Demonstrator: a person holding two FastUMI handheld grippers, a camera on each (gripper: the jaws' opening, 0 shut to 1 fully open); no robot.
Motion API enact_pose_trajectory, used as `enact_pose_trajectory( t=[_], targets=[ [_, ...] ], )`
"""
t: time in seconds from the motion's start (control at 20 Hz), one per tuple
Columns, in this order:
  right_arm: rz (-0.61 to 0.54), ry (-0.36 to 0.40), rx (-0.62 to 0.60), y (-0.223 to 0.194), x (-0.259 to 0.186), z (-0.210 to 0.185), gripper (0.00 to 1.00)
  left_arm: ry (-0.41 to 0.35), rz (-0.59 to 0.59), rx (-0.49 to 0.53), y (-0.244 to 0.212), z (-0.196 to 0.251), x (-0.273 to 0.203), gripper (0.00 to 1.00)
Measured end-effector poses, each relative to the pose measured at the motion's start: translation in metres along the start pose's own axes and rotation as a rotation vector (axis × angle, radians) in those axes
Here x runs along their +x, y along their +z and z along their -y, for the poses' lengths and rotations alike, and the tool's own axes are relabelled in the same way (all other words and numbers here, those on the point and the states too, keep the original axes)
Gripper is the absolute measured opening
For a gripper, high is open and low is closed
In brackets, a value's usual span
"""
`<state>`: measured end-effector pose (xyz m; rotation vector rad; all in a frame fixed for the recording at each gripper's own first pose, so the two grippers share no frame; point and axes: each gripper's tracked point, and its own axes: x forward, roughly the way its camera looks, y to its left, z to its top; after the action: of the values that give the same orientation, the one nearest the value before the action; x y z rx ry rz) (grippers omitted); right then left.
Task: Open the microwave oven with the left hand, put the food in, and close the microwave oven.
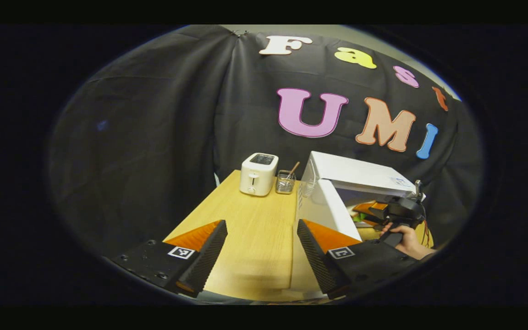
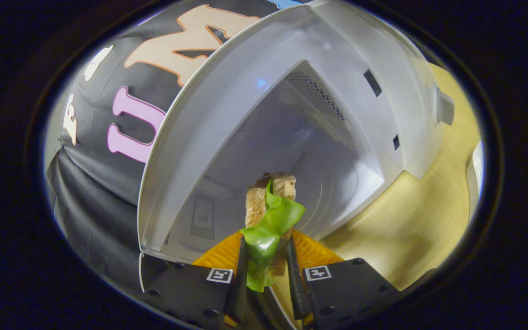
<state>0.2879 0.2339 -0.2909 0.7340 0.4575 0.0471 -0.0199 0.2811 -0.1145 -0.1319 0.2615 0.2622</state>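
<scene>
Sandwich at the open microwave

The right claw [image 2: 266, 256] grips a sandwich [image 2: 271, 206] before the microwave [image 2: 337, 114]; the left claw [image 1: 259, 247] hangs wide over the bench [image 1: 250, 215].

A light wooden table [image 1: 255, 229] stands before the booth's black cloth wall, its pale grain running toward the far edge. At the far left of the tabletop sits a white two-slot toaster [image 1: 258, 174], and just beside it, to the right, a small wire-mesh basket [image 1: 285, 182] holding a wooden-handled utensil. On the right side rests a white box-shaped microwave oven [image 1: 355, 183], its door swung open toward the near edge. In the right gripper view, the same yellowish tabletop [image 2: 410, 220] runs along the right of the microwave's open cavity [image 2: 291, 151].
</scene>
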Motion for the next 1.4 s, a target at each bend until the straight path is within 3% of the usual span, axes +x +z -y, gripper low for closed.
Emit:
enact_pose_trajectory(
  t=[0.05, 0.2, 0.25, 0.3, 0.55, 0.6, 0.65, 0.8, 0.85, 1.0, 1.05, 1.1, 1.2, 1.25, 1.3, 1.35, 1.4],
  targets=[
    [0.016, -0.004, -0.008, 0.005, 0.001, 0.001, 0.42, 0.006, -0.001, -0.005, 0.000, -0.002, -0.002, 0.90],
    [0.053, -0.019, -0.035, 0.010, 0.011, 0.003, 0.42, 0.035, 0.008, 0.011, 0.003, -0.007, -0.005, 0.90],
    [0.062, -0.025, -0.040, 0.009, 0.014, 0.003, 0.50, 0.041, 0.009, 0.026, 0.003, -0.008, -0.008, 0.90],
    [0.071, -0.034, -0.050, 0.009, 0.016, 0.005, 0.42, 0.044, 0.012, 0.037, 0.004, -0.008, -0.009, 0.90],
    [0.083, -0.150, -0.164, 0.003, 0.023, 0.030, 0.48, 0.036, 0.012, 0.031, 0.002, -0.003, -0.016, 0.90],
    [0.081, -0.186, -0.194, 0.003, 0.022, 0.038, 0.58, 0.033, 0.010, 0.027, 0.001, -0.002, -0.017, 0.90],
    [0.085, -0.202, -0.211, 0.005, 0.021, 0.043, 0.58, 0.031, 0.006, 0.026, -0.001, -0.002, -0.018, 0.90],
    [0.114, -0.238, -0.252, 0.015, 0.014, 0.050, 0.80, 0.033, -0.002, 0.028, -0.005, -0.004, -0.021, 0.90],
    [0.121, -0.251, -0.270, 0.017, 0.011, 0.053, 0.92, 0.034, -0.002, 0.028, -0.005, -0.005, -0.021, 0.86],
    [0.128, -0.271, -0.313, 0.018, 0.002, 0.059, 0.95, 0.036, -0.003, 0.018, -0.007, -0.007, -0.022, 0.90],
    [0.136, -0.276, -0.333, 0.020, -0.003, 0.060, 0.89, 0.036, -0.005, 0.013, -0.008, -0.009, -0.022, 0.90],
    [0.142, -0.277, -0.351, 0.021, -0.007, 0.060, 0.97, 0.035, -0.010, 0.007, -0.011, -0.010, -0.021, 0.90],
    [0.139, -0.281, -0.376, 0.021, -0.015, 0.061, 0.98, 0.032, -0.029, -0.007, -0.018, -0.010, -0.021, 0.90],
    [0.135, -0.284, -0.386, 0.021, -0.020, 0.062, 0.91, 0.029, -0.039, -0.013, -0.021, -0.010, -0.021, 0.90],
    [0.136, -0.285, -0.397, 0.021, -0.025, 0.062, 0.98, 0.028, -0.049, -0.018, -0.025, -0.010, -0.021, 0.90],
    [0.137, -0.282, -0.410, 0.023, -0.032, 0.062, 0.99, 0.027, -0.059, -0.019, -0.029, -0.011, -0.020, 0.90],
    [0.136, -0.281, -0.422, 0.023, -0.039, 0.061, 0.92, 0.028, -0.070, -0.017, -0.033, -0.012, -0.019, 0.90]
  ],
)
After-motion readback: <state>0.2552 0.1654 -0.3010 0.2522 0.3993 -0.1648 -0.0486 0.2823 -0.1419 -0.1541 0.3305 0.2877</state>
